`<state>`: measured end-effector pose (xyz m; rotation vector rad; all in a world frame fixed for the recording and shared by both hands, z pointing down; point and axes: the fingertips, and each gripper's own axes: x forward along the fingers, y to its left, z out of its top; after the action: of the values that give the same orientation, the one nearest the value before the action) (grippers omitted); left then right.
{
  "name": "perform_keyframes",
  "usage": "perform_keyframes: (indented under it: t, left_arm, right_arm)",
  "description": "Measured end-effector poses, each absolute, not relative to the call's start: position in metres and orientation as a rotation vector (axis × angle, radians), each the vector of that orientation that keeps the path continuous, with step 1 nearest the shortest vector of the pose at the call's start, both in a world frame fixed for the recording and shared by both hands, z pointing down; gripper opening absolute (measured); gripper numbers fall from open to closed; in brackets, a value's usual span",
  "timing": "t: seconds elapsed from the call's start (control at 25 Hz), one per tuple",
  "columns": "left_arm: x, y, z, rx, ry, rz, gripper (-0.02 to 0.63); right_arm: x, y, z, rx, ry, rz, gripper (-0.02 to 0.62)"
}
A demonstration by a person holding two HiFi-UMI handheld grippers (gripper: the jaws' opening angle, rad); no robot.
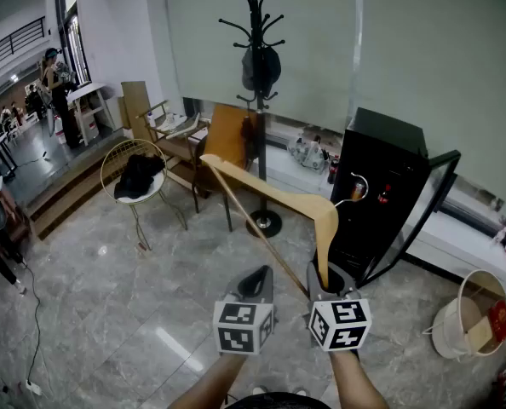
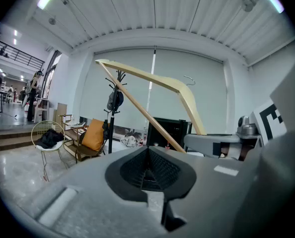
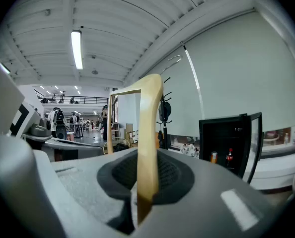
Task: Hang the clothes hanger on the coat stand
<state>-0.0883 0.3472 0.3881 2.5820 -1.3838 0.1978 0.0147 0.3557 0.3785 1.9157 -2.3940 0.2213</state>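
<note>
While clamped on one end of wooden clothes hanger [image 1: 270, 196], right tool [image 1: 324, 279] at lower centre of head view, pads clenched against hanger arm. Hanger held aloft mid-frame, slanting toward upper left, metal hook [image 1: 355, 189] at right. Not touching coat stand [image 1: 255, 100], upright behind it at upper centre. Left tool [image 1: 255, 281] just beside right one, jaws pressed together, nothing between. Black cabinet [image 1: 389, 196] at right.
</note>
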Motion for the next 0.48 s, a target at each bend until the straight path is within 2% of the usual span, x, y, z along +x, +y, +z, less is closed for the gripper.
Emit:
perform_keyframes:
  t: [0.48]
  left_arm:
    - [-0.106, 0.331, 0.39, 2.61, -1.318, 0.221, 0.005]
  right_arm:
    - [-0.004, 0.341, 0.371, 1.931, -2.352, 0.199, 0.046]
